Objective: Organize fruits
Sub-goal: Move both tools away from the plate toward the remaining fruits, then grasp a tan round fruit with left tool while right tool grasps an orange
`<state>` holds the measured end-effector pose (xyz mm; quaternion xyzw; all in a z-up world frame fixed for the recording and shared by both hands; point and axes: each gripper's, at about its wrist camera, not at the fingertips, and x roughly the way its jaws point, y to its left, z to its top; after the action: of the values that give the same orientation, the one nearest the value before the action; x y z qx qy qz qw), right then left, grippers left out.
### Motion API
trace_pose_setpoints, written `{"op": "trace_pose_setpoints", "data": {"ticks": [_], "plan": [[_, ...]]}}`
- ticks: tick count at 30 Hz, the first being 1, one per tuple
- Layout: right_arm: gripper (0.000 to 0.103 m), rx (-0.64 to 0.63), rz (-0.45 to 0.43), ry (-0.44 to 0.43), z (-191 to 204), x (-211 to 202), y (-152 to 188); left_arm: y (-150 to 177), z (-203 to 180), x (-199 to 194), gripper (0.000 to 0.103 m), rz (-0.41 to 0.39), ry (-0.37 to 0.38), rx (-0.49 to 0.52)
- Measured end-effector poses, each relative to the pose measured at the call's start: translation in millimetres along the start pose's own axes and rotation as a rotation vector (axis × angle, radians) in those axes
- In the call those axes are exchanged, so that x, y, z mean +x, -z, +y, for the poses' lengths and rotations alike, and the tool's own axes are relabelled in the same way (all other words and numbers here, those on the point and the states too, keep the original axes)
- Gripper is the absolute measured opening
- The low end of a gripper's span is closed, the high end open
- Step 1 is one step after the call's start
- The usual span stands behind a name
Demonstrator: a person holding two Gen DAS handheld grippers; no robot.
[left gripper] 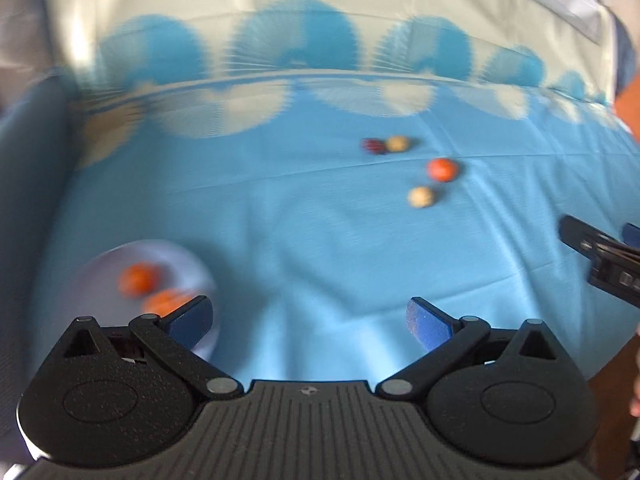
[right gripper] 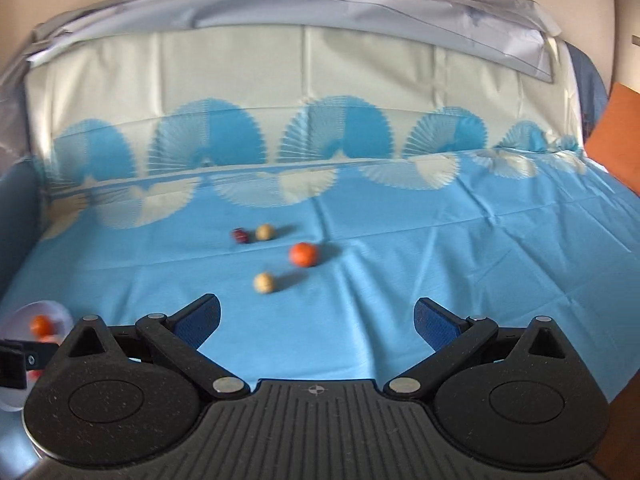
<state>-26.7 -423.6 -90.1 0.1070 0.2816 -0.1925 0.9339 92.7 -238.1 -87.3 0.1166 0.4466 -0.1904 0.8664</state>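
On my left wrist feed the left hand-held gripper (left gripper: 310,322) is released, its blue pads spread wide with nothing between them, hanging above the blue cloth (left gripper: 320,248) that covers the bench. This feed is smeared, so fine detail is lost. Near the bench's front left corner it shows a pale plate (left gripper: 104,264) with two orange fruits on it, one (left gripper: 138,279) farther back and one (left gripper: 168,302) partly hidden behind my left pad. At the right edge of the same feed a dark piece of the right hand-held gripper (left gripper: 600,256) pokes in.

My right wrist feed is sharper. The right hand-held gripper (right gripper: 318,322) is released too, pads well apart and bare. It gives only a sliver of the plate (right gripper: 52,310) at its left edge, with one orange fruit (right gripper: 40,325) plain and the rest hidden behind the gripper body.

Both feeds show the loose fruits mid-bench: a dark red fruit (right gripper: 240,235) touching or just beside a tan fruit (right gripper: 264,232), an orange fruit (right gripper: 303,254) nearer the front and right, and a second tan fruit (right gripper: 264,282) nearest the front edge. Only the right feed takes in the grey cover (right gripper: 320,4) draped over the backrest beyond the far edge.
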Motion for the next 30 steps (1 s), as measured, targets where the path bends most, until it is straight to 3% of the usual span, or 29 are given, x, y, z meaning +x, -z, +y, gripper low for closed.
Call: {"op": "trace_pose_setpoints", "data": {"ticks": [4, 10, 14, 18, 19, 20, 21, 22, 23, 27, 30], "plan": [[0.102, 0.001, 0.007, 0.03, -38, 73, -10, -37, -51, 72, 0.103, 0.0, 0.051, 0.05], [0.102, -0.092, 0.138, -0.111, -47, 186, -12, -67, -95, 176, 0.103, 0.05, 0.04, 0.18], [0.102, -0.178, 0.153, -0.175, -37, 234, -18, -73, -97, 215, 0.103, 0.018, 0.015, 0.251], [0.102, -0.244, 0.166, -0.218, -17, 268, -22, -79, -91, 228, 0.103, -0.013, 0.082, 0.309], [0.101, -0.253, 0.17, -0.227, -13, 274, -22, -79, -91, 228, 0.098, -0.027, 0.09, 0.323], [0.094, -0.253, 0.172, -0.239, -9, 279, -22, -78, -91, 225, 0.08, -0.043, 0.114, 0.334], [0.081, -0.259, 0.153, -0.231, -6, 280, -20, -77, -91, 221, 0.065, -0.042, 0.173, 0.337], [0.068, -0.279, 0.129, -0.238, -3, 277, -18, -77, -92, 216, 0.035, -0.039, 0.212, 0.333], [0.035, -0.281, 0.123, -0.278, -1, 272, -16, -76, -95, 211, 0.028, -0.044, 0.204, 0.348], [0.035, -0.226, 0.143, -0.194, -3, 259, -12, -70, -98, 194, 0.028, -0.061, 0.206, 0.365], [0.035, -0.146, 0.113, -0.105, -21, 235, -15, -65, -84, 167, 0.028, -0.076, 0.185, 0.322]]}}
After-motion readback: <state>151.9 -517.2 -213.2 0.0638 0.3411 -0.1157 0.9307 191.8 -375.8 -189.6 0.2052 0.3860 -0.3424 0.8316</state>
